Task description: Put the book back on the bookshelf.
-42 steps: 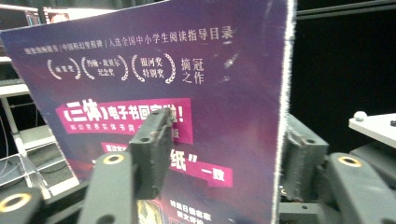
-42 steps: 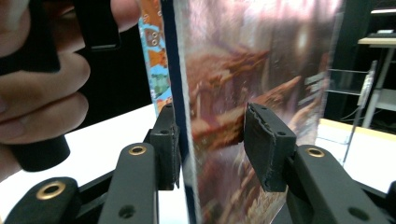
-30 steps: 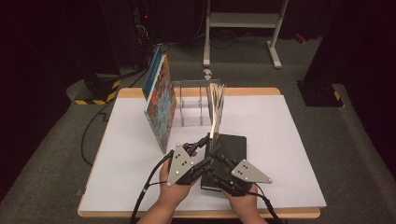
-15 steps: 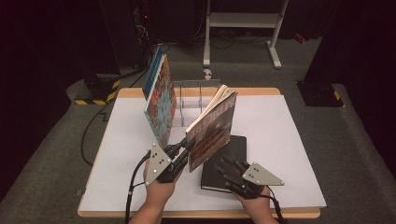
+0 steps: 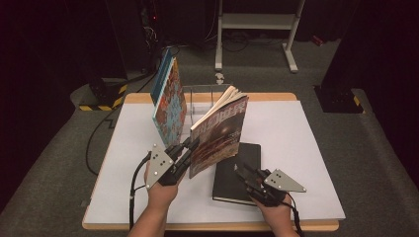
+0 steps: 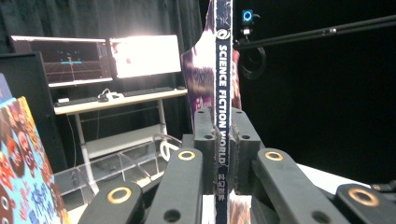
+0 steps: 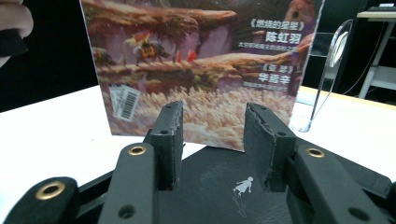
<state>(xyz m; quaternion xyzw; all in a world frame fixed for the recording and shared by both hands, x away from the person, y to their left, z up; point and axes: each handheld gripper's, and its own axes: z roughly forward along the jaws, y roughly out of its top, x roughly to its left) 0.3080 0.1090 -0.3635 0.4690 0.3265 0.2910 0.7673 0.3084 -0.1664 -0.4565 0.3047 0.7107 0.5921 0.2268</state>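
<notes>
Left tongs [image 5: 190, 144] clamped on the spine of the magazine [image 5: 220, 133], held upright above the desk [image 5: 306, 148] near the clear rack [image 5: 207, 94]; right tongs [image 5: 245, 174] part-open, empty, over the black notebook [image 5: 237, 170]; the loose pages could fan and snag a rack divider.

From the raised magazine [image 5: 220, 136], the table [image 5: 306, 143] lies bare toward three o'clock; the upright book [image 5: 169, 101] blocks ten o'clock, the clear rack [image 5: 202, 96] twelve.
</notes>
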